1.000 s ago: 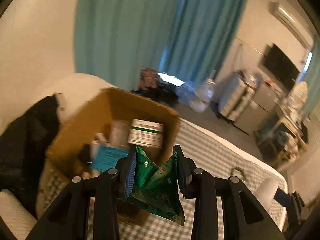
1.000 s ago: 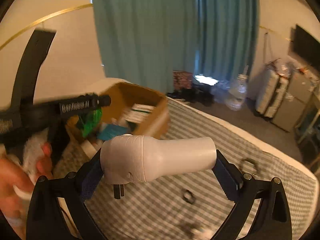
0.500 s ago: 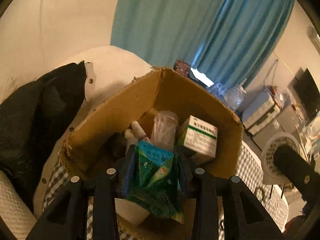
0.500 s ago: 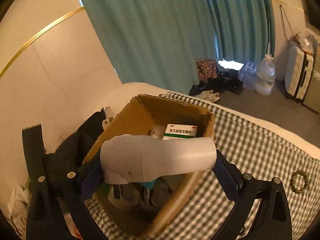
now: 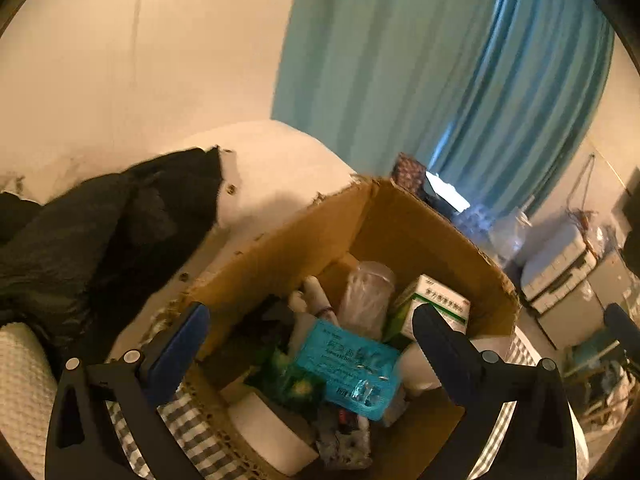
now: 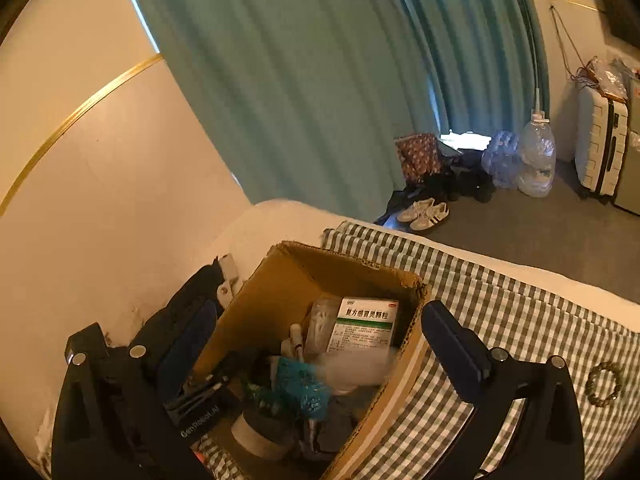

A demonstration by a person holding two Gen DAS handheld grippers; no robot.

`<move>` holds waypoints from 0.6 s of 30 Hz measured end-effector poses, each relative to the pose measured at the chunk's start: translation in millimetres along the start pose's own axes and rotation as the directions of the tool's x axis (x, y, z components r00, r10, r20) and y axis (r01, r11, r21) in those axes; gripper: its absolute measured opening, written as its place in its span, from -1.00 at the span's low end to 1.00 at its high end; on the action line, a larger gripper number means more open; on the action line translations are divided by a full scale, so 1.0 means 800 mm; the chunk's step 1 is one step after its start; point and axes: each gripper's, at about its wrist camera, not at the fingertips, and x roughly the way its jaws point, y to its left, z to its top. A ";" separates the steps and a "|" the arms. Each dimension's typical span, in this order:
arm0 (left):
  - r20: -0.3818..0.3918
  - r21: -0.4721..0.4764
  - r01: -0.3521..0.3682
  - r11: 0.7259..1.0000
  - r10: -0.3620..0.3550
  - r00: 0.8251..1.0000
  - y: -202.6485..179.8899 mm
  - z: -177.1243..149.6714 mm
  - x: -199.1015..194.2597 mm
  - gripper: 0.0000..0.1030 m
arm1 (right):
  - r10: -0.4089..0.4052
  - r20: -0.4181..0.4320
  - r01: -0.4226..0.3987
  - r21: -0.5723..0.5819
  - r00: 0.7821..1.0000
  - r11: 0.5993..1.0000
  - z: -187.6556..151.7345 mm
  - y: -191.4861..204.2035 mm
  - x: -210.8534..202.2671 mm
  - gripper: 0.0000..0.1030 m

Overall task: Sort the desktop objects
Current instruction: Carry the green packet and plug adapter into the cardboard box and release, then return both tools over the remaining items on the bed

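A bedroom with teal curtains [image 6: 304,92], and on the green-checked bedspread [image 6: 500,308] sits an open cardboard box [image 5: 400,224] crowded with small things. The dropping-in step looks just finished. The left gripper [image 5: 308,332] hangs over the box, jaws opening wide with nothing between them; below and a little ahead lies the green sachet [image 5: 294,380], tucked against a blue packet [image 5: 352,364]. The right gripper [image 6: 320,340] is spread wide and empty too — a blurred white shape [image 6: 352,368] lies in the box beneath it, under the medicine carton [image 6: 366,326]. Next, I'd guess, both lift clear and go for what remains — a bead bracelet [image 6: 604,384] lies on the cloth.
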 end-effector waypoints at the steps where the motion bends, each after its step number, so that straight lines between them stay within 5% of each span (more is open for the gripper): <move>1: 0.000 -0.008 0.013 1.000 -0.013 1.000 0.002 0.001 -0.004 1.00 | -0.003 0.006 0.003 -0.009 1.000 1.000 0.001 0.002 -0.006 1.00; 9: -0.052 0.122 0.099 0.988 -0.093 0.994 -0.036 -0.022 -0.023 1.00 | -0.104 0.072 0.106 -0.024 0.992 0.994 -0.037 -0.034 -0.102 1.00; 12: -0.081 0.180 0.147 0.973 -0.134 0.988 -0.064 -0.039 -0.036 1.00 | -0.215 0.094 0.218 -0.024 0.972 0.976 -0.073 -0.077 -0.161 1.00; 18: -0.169 0.319 0.269 0.909 -0.225 0.960 -0.130 -0.090 -0.079 1.00 | -0.449 0.025 0.448 0.036 0.893 0.893 -0.182 -0.184 -0.253 1.00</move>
